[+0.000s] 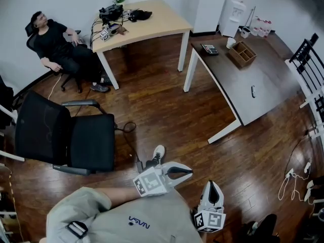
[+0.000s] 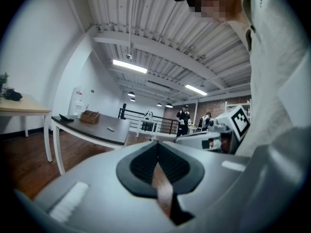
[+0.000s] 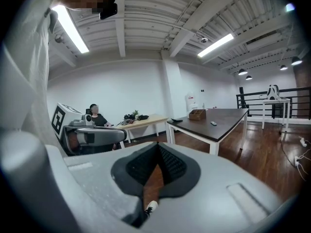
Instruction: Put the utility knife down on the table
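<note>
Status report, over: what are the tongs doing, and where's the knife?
Left tongs shut, empty. Right tongs shut, empty. Small object, possibly the knife, lies on dark table. Nothing blocking.

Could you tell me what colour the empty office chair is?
The empty office chair is black; head view.

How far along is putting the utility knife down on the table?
Possibly done: left gripper and right gripper both show jaws shut on nothing, well away from the dark table. A small object lies there, too small to confirm as the knife. Nothing visibly left.
</note>
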`<state>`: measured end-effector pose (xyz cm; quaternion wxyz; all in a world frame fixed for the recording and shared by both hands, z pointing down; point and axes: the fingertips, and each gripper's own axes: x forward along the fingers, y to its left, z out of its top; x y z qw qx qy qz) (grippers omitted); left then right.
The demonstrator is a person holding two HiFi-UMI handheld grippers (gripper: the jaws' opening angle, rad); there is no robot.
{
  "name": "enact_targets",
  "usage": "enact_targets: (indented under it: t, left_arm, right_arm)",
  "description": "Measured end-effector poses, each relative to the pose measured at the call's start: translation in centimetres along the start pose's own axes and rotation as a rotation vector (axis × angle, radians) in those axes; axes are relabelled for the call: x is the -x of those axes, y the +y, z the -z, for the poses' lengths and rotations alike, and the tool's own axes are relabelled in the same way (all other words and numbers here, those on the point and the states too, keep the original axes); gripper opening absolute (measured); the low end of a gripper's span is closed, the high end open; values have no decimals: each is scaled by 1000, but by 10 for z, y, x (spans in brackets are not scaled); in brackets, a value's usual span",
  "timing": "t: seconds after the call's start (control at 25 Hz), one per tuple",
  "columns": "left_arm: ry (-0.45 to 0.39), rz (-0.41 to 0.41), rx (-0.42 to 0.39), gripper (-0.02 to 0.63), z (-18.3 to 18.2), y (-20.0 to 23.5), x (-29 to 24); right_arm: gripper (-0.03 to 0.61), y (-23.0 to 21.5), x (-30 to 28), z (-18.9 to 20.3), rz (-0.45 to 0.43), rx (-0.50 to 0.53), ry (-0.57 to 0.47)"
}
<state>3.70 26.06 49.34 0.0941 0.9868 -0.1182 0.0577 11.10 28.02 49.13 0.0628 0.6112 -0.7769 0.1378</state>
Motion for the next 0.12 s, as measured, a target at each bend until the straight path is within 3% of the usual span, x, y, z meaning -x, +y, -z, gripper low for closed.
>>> enact_targets:
  t: [0.12]
  left_arm:
    - [6,2,-9,2,-3,7,-3]
  right_arm:
    - [-2,-2,-8,-4,-2,0,-10]
